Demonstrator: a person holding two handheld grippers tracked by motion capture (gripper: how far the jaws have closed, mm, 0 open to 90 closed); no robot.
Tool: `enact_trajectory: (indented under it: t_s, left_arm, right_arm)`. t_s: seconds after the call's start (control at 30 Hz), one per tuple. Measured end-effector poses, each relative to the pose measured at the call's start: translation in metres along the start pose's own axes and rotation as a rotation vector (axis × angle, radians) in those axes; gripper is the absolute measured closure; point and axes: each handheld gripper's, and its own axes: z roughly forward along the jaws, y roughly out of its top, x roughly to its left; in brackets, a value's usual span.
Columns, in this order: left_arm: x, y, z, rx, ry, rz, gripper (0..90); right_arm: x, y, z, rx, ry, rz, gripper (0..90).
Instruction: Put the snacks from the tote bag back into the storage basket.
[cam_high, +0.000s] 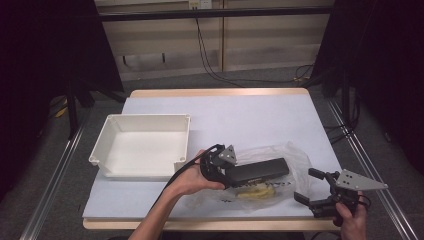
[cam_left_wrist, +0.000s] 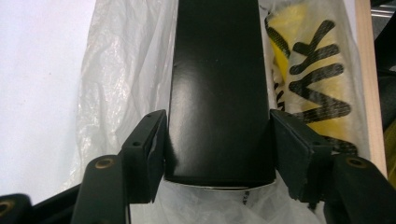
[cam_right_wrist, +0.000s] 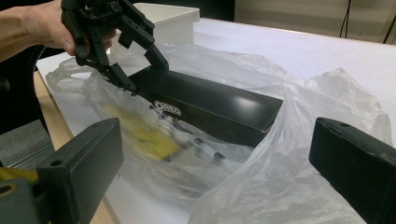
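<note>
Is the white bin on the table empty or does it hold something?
Empty. In the high view the white bin shows a bare white floor, while the black box lies beside it in the clear plastic bag.

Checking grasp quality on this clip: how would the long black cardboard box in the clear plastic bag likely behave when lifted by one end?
The long black cardboard box looks stiff, with flat faces and crisp edges, so it should not droop. Its glossy surface may slip between the left gripper jaws, which flank one end. The thin clear plastic bag is crumpled and floppy, and would probably drag along.
</note>
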Motion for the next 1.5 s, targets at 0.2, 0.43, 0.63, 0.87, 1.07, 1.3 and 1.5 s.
enact_trajectory:
  t_s: [0.2,0.43,0.63,0.87,1.07,1.3,1.5]
  left_arm:
    - [0.004,-0.001,0.007,0.028,-0.041,-0.001,39.3]
    - [0.002,0.005,0.018,0.084,-0.031,0.021,37.3]
    - [0.006,0.003,0.018,0.071,-0.054,-0.007,42.3]
    - [0.005,0.004,0.017,0.06,-0.082,-0.009,42.7]
    - [0.008,0.005,0.008,0.042,-0.075,-0.023,42.7]
    - [0.008,0.012,-0.005,0.015,-0.062,-0.009,42.7]
    - [0.009,0.012,-0.015,-0.01,-0.068,-0.007,42.7]
  right_arm:
    - [0.0,0.0,0.001,0.002,0.003,-0.01,2.3]
    - [0.001,0.0,0.002,0.01,0.006,-0.015,2.3]
    - [0.001,-0.001,0.001,0.009,0.006,-0.011,2.3]
    - [0.0,-0.001,0.0,0.001,-0.001,-0.008,2.2]
    - [0.0,-0.001,-0.001,-0.013,-0.008,-0.006,2.0]
    - [-0.001,0.0,-0.003,-0.021,-0.013,-0.002,1.9]
    - [0.0,0.0,-0.004,-0.027,-0.015,-0.001,1.8]
